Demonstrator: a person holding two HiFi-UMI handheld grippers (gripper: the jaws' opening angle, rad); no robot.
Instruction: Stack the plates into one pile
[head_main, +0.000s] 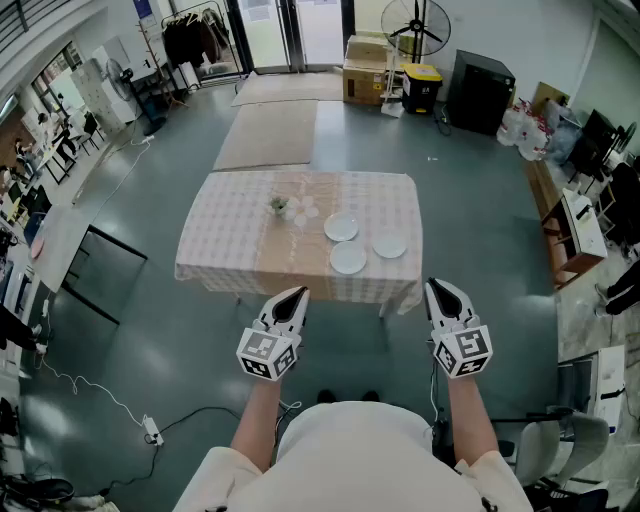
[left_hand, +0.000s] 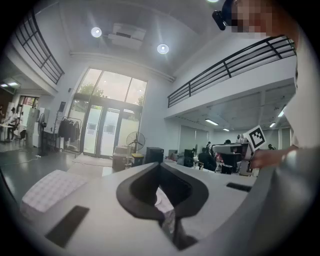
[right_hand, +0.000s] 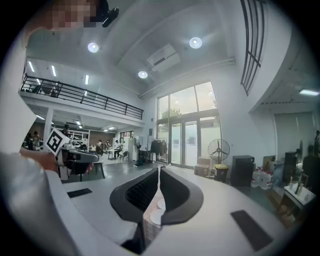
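Waiting on you: three plates, each lying apart and none stacked: far plate (head_main: 341, 227), right plate (head_main: 390, 245), near plate (head_main: 348, 259).
Plate look: round, white, plain and shallow, much alike in size; they form a loose triangle, close together but not touching.
Plate place: on the table (head_main: 230, 240), in its right half and toward your side, by the right edge of the beige strip (head_main: 290, 250) that runs down the checked cloth.
Left claw (head_main: 292, 296): clenched on nothing, jaw tips together, held level and short of the table's near edge.
Right claw (head_main: 440, 288): clenched and empty too, tips meeting, just as short of the table.
Head view alone: gives you the whole table and all three plates at once.
Right gripper view alone: two plates and some checked cloth show through the slit under its closed tips.
Left gripper view: its slit shows only a pale sliver and a scrap of cloth; you cannot tell a plate there.
Around: a small plant (head_main: 279, 206) stands on the table left of the plates; a fan (head_main: 415, 25), cardboard boxes (head_main: 365, 65) and a yellow bin (head_main: 421, 88) stand beyond it; a cable (head_main: 95, 390) trails over the floor on your left.
In the way: the cloth's hanging near edge lies between your claws and the plates.
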